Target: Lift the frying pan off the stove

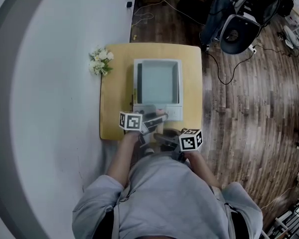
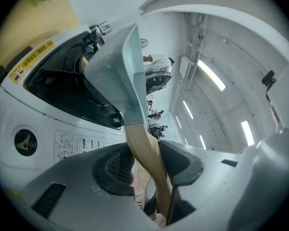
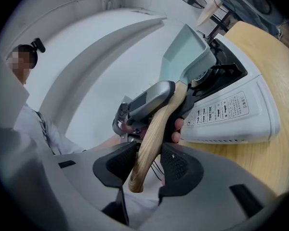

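1. White wall to the left, plank floor to the right, and between them a small wooden table [image 1: 114, 93] with flowers [image 1: 100, 61] at its far left corner.
2. Left gripper [image 2: 144, 165]: jaws part-way open, both pads pressed on the pan's wooden handle [image 2: 147, 150], close to where it joins the pan body.
3. Frying pan [image 1: 157, 81], pale and square, sits over the stove [image 1: 174, 114], which fills the middle of the table down to its near edge. Whether the base is clear of the burner supports, I can't tell.
4. Right gripper [image 3: 147, 165]: same story, jaws part-way open and clamped on the handle's tail end, just behind the left one.
5. My call for the lift:
   - Raise both grippers together, straight up, keeping the handle level so the pan body doesn't dip.
   - The left grip looks set to carry the weight, while the right stops any roll.
   - That smooth, rounded handle could twist, so a firm squeeze matters.
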`<state>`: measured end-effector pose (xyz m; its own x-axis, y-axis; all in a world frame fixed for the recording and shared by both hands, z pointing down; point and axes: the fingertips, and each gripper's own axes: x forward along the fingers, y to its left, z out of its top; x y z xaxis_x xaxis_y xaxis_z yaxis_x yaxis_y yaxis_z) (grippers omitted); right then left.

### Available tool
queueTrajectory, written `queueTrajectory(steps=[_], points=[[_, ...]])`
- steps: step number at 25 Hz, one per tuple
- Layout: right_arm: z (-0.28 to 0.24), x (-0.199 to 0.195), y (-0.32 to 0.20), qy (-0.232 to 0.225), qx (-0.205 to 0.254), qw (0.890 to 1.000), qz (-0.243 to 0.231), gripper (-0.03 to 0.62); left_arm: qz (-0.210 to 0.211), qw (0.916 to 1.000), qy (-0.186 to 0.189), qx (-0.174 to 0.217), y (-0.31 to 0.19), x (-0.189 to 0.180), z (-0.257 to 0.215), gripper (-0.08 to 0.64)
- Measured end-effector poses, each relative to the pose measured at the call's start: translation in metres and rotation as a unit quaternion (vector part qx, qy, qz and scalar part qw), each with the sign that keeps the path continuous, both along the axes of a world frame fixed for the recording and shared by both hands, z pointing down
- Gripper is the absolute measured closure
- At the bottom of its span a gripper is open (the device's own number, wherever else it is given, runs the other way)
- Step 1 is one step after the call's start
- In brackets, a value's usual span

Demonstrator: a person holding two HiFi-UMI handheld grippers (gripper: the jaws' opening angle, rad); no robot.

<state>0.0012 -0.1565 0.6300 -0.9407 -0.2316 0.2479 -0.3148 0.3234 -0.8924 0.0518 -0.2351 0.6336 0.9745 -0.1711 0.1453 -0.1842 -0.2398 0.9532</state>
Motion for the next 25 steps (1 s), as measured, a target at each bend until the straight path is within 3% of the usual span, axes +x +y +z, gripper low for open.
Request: queueTrajectory(steps=[10,25], points=[[-0.024,-0.003,0.038,-0.005,0.065,0.998,-0.016,0.445,-0.019,0.9981,0.038,0.044,0.036,-0.009,-0.034,0.399],[-0.062,-0.018,0.118,-0.025,0.135,0.990,-0.024,0.443,-0.006,0.9926,0.039,0.115,0.118,-0.022,-0.082,0.397]])
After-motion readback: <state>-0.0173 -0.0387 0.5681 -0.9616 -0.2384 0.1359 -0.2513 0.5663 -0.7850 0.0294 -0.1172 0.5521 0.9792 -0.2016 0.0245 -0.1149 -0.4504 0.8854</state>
